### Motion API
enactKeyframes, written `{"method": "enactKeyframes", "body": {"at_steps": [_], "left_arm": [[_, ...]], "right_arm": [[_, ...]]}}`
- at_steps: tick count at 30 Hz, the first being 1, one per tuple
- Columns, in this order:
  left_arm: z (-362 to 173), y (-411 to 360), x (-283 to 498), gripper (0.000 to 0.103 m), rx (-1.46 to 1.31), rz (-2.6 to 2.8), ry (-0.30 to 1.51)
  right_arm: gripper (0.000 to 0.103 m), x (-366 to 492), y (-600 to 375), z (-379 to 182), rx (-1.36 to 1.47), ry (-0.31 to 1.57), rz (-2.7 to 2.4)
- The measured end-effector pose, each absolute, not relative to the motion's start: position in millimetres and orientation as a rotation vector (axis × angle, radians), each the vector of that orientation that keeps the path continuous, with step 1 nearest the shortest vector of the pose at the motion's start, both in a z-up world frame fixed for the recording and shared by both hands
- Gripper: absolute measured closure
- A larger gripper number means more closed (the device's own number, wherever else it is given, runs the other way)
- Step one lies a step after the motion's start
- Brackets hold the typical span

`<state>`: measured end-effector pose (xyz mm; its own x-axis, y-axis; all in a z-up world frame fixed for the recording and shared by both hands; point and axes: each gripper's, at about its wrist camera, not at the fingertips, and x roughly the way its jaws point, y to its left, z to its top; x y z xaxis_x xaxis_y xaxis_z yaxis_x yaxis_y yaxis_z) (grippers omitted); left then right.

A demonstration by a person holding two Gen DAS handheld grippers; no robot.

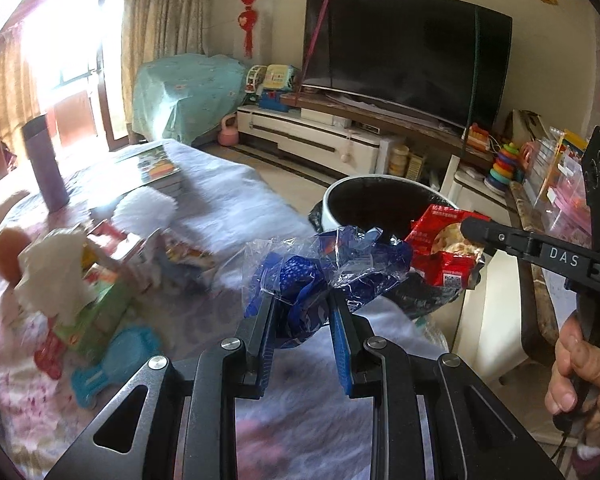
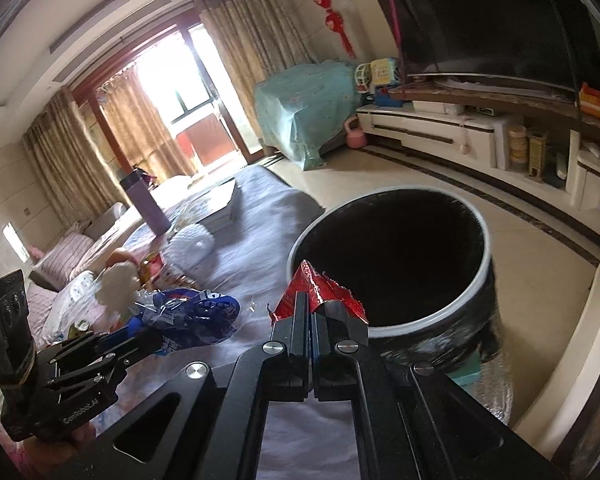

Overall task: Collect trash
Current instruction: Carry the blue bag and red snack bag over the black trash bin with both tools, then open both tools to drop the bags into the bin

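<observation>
Behind both grippers sits a living room with a television. Just ahead of the right gripper stands the bin, mouth up. Left gripper pinches the blue wrapper narrowly; crumpled, featherlight, slippery, no clear axis. Right gripper, fully closed, holds the red packet, pointing binward.
</observation>
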<state>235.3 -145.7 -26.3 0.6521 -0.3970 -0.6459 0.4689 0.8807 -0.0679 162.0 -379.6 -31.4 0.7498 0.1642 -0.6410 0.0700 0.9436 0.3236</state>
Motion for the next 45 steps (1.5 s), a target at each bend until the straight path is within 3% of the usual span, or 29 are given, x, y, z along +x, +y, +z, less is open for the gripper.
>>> {"method": "enactKeyframes", "body": {"at_steps": [33,43,45], "left_arm": [[-30.3,-269.2,327.0,0.077,0.223,-0.548,0.762],[-32.0,-275.9,331.8,0.046,0.215,-0.532,0.774],[-32.0,-272.9,327.0,0.042,0.214,-0.525,0.771]], "right_arm": [[0.102,207.0,-450.2,-41.7,0.362,0.778,-0.036],[0.095,212.5,-461.6,-47.9,0.388,0.803,-0.036],[0.084,210.4,-462.1,-48.1,0.398,0.802,-0.035]]}}
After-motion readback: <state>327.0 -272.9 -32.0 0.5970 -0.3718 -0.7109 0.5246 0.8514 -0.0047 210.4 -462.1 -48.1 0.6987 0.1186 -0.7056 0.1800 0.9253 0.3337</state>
